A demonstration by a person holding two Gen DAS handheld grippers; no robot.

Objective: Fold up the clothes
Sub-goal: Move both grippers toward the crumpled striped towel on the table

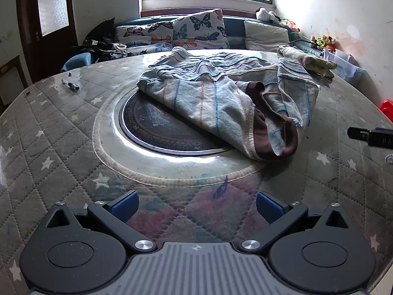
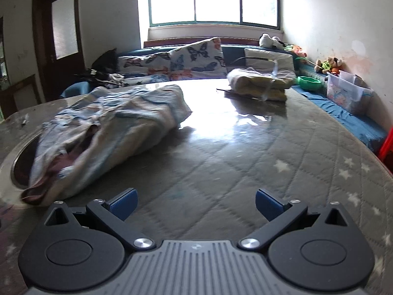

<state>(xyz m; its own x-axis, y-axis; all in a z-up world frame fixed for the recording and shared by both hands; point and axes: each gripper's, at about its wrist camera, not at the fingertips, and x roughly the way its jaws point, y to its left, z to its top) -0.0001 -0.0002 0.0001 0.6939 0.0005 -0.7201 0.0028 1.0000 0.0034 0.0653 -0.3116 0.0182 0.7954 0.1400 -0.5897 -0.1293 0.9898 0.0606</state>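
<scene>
Both my claws, left and right, gape wide, empty; the crumpled pale-blue striped garment ahead looks blurred in my right view; only there I see the folded yellow cloth pile whole.

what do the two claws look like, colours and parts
Both look alike. The left claw has two blue finger pads on black angled link arms with silver pivot screws, two round black housings, and a grey ribbed centre plate bearing a small crosshair mark. The right claw shows the same build. No cables, hands or sleeves are visible.
</scene>
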